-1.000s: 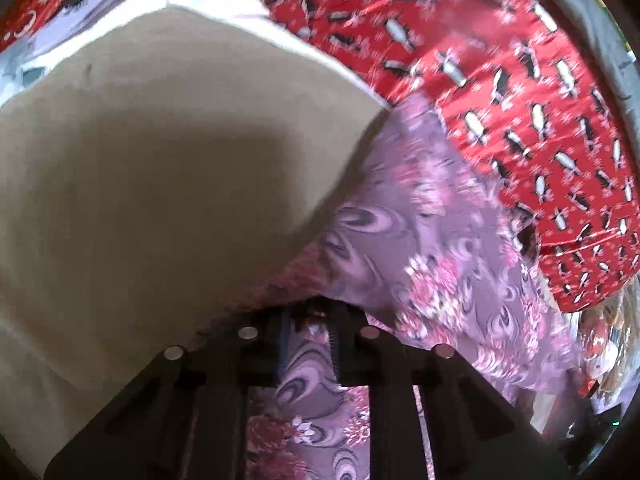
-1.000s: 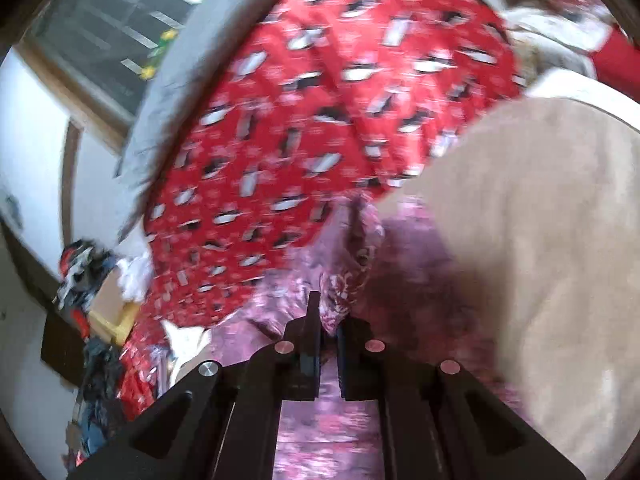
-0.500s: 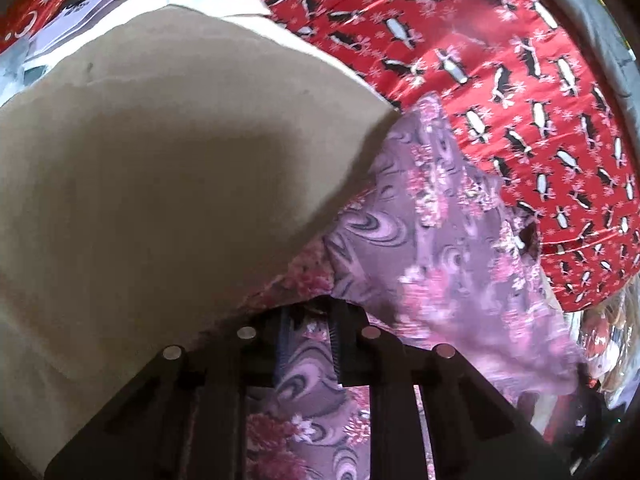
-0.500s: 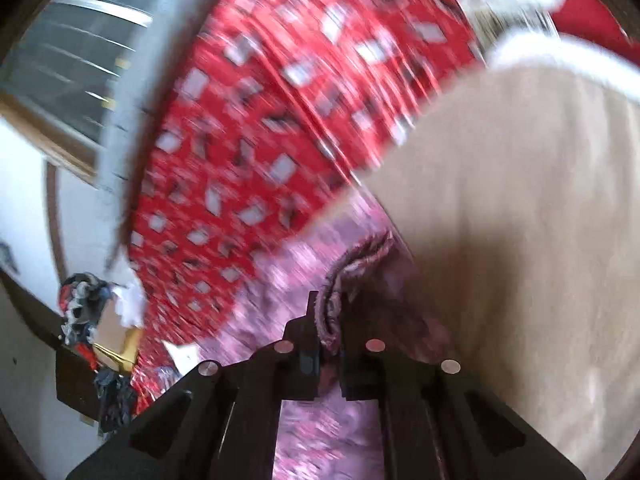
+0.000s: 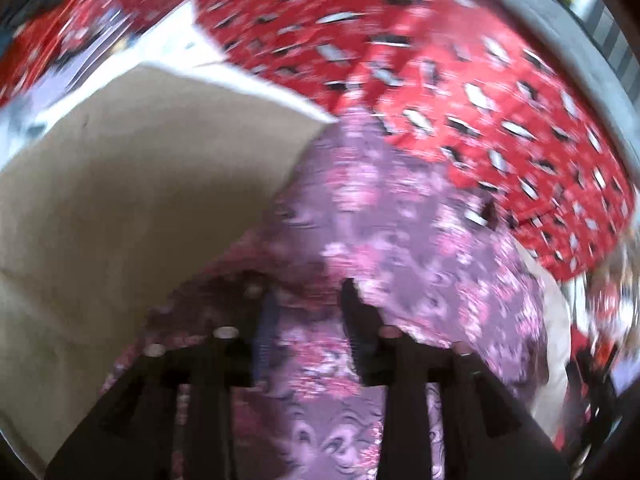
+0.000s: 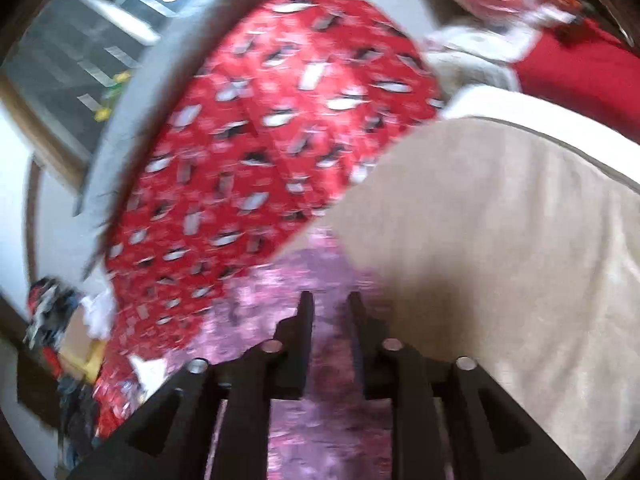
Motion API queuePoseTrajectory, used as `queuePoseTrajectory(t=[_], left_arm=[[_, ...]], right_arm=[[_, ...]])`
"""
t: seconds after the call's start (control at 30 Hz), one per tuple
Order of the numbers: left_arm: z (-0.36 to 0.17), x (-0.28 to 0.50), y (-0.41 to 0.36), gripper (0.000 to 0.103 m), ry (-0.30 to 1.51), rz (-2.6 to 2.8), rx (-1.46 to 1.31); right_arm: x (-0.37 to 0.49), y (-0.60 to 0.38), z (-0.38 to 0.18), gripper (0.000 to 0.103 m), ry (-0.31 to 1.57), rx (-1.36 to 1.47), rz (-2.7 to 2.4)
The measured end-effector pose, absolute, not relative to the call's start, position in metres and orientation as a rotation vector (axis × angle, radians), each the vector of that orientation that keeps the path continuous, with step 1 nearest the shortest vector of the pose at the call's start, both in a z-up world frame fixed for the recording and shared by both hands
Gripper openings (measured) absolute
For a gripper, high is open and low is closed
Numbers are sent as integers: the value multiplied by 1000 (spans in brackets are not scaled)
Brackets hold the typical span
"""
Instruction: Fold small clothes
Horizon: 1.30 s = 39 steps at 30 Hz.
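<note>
A purple floral garment [image 5: 400, 232] lies on a beige board [image 5: 140, 184], spilling toward the red penguin-print cloth [image 5: 480, 92]. My left gripper [image 5: 306, 296] is open just above the garment, fabric showing between its fingers. In the right wrist view the same purple garment [image 6: 288, 280] lies beside the beige board [image 6: 500, 240]. My right gripper [image 6: 330, 300] is open over the garment's edge and holds nothing. Both views are blurred by motion.
The red penguin-print cloth [image 6: 260, 160] covers the table, with a grey table rim [image 6: 132, 108] behind it. A red and white garment [image 6: 540, 68] lies past the board. A pile of clutter [image 6: 52, 320] sits low at the left.
Both grippers were shut on the purple garment; now both have opened and let it go. The garment has dropped flat, and both cameras are moving.
</note>
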<state>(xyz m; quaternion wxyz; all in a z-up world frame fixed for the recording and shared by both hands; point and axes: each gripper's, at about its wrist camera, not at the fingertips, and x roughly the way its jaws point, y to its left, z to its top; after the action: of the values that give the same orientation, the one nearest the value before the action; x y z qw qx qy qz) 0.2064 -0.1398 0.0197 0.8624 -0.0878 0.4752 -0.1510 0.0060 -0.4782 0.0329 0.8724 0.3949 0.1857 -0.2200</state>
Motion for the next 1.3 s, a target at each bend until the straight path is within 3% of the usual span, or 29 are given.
queuePoseTrajectory(t=[0.13, 0.23, 0.67, 0.83, 1.3], left_arm=[[-18, 215, -168, 41, 1108, -350, -20], [-19, 209, -172, 43, 1071, -339, 32], [-11, 139, -155, 43, 1187, -381, 190], [-11, 110, -126, 43, 1253, -399, 234], [-39, 79, 51, 48, 1440, -323, 195]], right_arm=[[47, -460, -10, 31, 675, 773, -402], [48, -444, -12, 30, 694, 656, -435], [-16, -380, -18, 38, 1095, 478, -300], [-56, -355, -22, 46, 1173, 431, -257], [-189, -360, -20, 50, 1117, 479, -352]])
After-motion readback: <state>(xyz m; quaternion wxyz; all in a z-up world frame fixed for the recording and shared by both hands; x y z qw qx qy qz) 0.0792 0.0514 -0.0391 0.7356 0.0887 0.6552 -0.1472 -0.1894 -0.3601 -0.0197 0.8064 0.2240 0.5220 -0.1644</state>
